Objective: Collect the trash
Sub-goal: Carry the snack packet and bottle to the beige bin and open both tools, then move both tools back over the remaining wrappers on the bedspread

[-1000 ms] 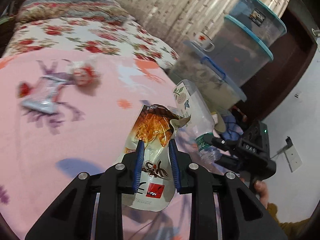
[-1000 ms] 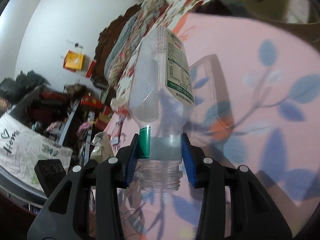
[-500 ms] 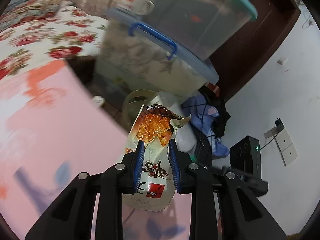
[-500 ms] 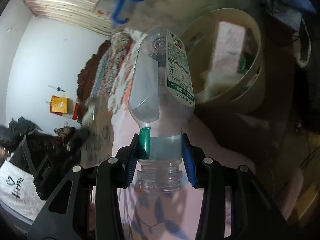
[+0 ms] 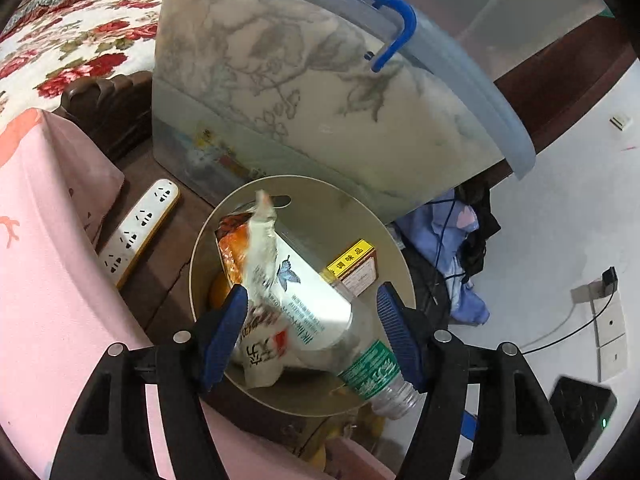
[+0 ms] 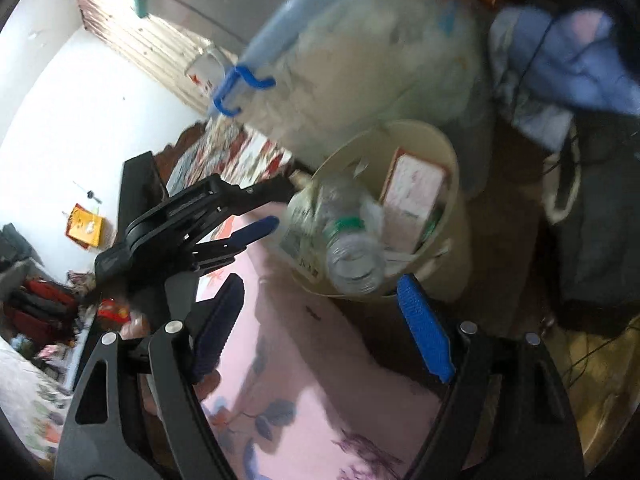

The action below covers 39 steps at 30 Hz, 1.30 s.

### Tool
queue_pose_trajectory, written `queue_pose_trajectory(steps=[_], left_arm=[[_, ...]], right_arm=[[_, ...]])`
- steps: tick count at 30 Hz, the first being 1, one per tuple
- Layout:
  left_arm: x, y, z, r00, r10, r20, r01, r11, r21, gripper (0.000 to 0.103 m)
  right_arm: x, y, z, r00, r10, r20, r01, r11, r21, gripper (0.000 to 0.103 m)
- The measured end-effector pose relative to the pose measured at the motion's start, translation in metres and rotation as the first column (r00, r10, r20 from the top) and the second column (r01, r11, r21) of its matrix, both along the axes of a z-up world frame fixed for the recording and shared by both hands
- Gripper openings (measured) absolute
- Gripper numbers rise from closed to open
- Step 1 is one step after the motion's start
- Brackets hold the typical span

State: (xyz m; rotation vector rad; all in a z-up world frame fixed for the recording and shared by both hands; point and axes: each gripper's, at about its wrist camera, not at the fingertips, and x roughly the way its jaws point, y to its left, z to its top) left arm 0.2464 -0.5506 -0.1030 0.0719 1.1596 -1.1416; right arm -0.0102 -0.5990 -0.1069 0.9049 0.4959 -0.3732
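A round beige trash bin point(image 5: 372, 220) point(image 6: 448, 240) stands beside the pink bed. Inside it lie a snack wrapper point(image 5: 256, 264) and a clear plastic bottle point(image 5: 320, 312) point(image 6: 344, 236) whose open neck sticks out over the rim. A small box point(image 5: 354, 266) point(image 6: 412, 196) is in the bin too. My left gripper point(image 5: 312, 332) is open and empty just above the bin; it also shows in the right wrist view point(image 6: 240, 236). My right gripper point(image 6: 320, 320) is open and empty, a little back from the bin.
A large clear storage box with a blue handle point(image 5: 320, 92) stands right behind the bin. A white power strip point(image 5: 136, 228) lies on the dark wood beside the pink sheet point(image 5: 48, 300). Blue clothes and cables point(image 5: 452, 248) lie to the right.
Both grippers swung from the bed to over the bin and opened. The wrapper left my left gripper and the bottle left my right gripper; both now lie in the bin.
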Motion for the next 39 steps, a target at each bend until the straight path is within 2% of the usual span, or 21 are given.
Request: queue_pose_trajectory(steps=[6,11,14,17,21,25,29,35,39], left_arm=[[-0.004,0.027,0.006,1.000,0.018,-0.023,-0.019,0.999,-0.027,0.067],[-0.013,0.070,0.023,0.999,0.037,-0.034,-0.039,0.997,-0.064,0.067],[-0.024,0.107,0.032,0.999,0.052,-0.016,-0.053,0.995,-0.079,0.068],[-0.035,0.149,0.035,0.996,0.079,0.042,-0.077,0.996,-0.054,0.069],[-0.054,0.202,0.037,0.970,0.136,0.203,-0.143,0.990,0.019,0.069],[-0.070,0.253,0.043,0.936,0.193,0.294,-0.211,0.977,0.033,0.070],[-0.083,0.291,0.048,0.912,0.233,0.338,-0.255,0.967,0.023,0.071],[-0.101,0.336,0.059,0.888,0.270,0.372,-0.286,0.958,-0.013,0.073],[-0.113,0.358,0.066,0.865,0.288,0.412,-0.303,0.952,-0.029,0.075]], right_arm=[[-0.015,0.023,0.004,0.999,-0.030,0.017,0.031,0.996,-0.088,0.080],[-0.007,0.043,0.010,1.000,0.023,0.021,-0.021,0.993,-0.116,0.080],[0.001,0.060,0.010,0.998,0.062,0.021,-0.059,0.992,-0.110,0.080],[0.009,0.079,0.007,0.995,0.095,0.018,-0.093,0.991,-0.099,0.080],[0.020,0.113,0.005,0.989,0.148,0.005,-0.147,0.985,-0.091,0.080],[0.020,0.144,0.008,0.987,0.161,-0.004,-0.160,0.982,-0.105,0.080],[0.013,0.170,0.019,0.989,0.150,-0.009,-0.150,0.980,-0.132,0.080],[-0.002,0.200,0.042,0.994,0.109,0.005,-0.106,0.975,-0.197,0.080],[-0.014,0.216,0.050,0.998,0.054,0.025,-0.047,0.976,-0.214,0.088]])
